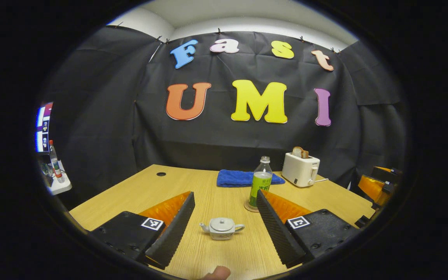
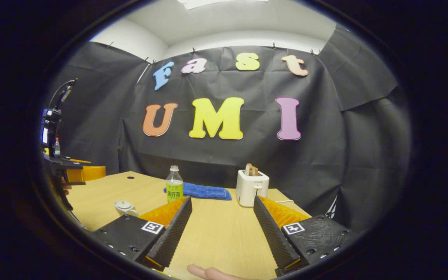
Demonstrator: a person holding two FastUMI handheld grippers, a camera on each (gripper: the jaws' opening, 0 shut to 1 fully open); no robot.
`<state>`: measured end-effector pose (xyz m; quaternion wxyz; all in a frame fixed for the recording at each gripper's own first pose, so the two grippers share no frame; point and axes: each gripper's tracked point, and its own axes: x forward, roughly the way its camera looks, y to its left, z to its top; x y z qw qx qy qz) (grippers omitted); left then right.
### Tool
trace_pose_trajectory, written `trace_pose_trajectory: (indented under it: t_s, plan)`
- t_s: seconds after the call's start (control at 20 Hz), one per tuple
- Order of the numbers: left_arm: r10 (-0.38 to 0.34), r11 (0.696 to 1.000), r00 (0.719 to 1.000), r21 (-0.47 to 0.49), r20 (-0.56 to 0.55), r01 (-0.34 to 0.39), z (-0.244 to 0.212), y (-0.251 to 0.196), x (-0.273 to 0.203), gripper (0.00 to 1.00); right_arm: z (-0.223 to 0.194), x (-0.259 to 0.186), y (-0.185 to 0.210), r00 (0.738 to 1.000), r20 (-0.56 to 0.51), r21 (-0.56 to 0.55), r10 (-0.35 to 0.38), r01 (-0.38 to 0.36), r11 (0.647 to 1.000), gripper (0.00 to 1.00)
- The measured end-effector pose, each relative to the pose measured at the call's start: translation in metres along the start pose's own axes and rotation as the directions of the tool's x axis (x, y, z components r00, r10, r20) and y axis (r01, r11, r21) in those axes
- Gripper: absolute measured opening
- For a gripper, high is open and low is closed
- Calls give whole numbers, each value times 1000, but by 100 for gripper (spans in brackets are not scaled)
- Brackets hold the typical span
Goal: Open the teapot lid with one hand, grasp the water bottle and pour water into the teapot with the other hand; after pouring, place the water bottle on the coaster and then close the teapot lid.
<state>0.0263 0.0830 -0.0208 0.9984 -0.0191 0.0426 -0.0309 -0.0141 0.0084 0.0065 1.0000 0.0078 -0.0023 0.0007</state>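
Observation:
A small grey teapot (image 1: pixel 222 228) with its lid on sits on the wooden table (image 1: pixel 150 186), straight ahead between the fingers of my left gripper (image 1: pixel 224 256), which is open and holds nothing. Behind it a water bottle (image 1: pixel 260 182) with a green label stands upright on a round coaster (image 1: pixel 249 207). In the right gripper view the teapot (image 2: pixel 125 208) and the bottle (image 2: pixel 174 184) lie ahead to the left. My right gripper (image 2: pixel 220 256) is open and hovers over bare table (image 2: pixel 224 229). The left gripper (image 2: pixel 74 171) shows at the far left there.
A folded blue towel (image 1: pixel 243 178) lies at the back of the table. A white toaster (image 1: pixel 300 169) with bread in it stands at the back right. A side shelf with a bottle (image 1: pixel 55 161) and a screen sits at far left. The right gripper (image 1: pixel 377 184) shows at right edge.

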Motion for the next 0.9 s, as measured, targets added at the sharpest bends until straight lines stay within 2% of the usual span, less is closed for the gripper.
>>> trace_pose_trajectory:
  t_s: [0.15,0.2,0.3,0.5,0.9]
  plan:
    - [21,1000,1000,18,0,-21,-2,2,-22,100,-7,2,-10,997,-48,16,-59,60,998,95]
    - [13,1000,1000,10,16,-13,2,-3,-28,100,-9,1,-6,997,-56,32,-48,50,998,97]
    - [-20,1000,1000,23,17,19,3,-13,-39,99,-15,1,1,998,-70,54,-12,15,998,95]
    - [30,997,996,70,88,-36,20,-7,-49,99,-20,2,5,996,-84,62,-6,11,998,95]
    - [44,994,999,101,23,-46,-11,-15,-29,99,-29,1,24,995,-94,25,34,-32,999,95]
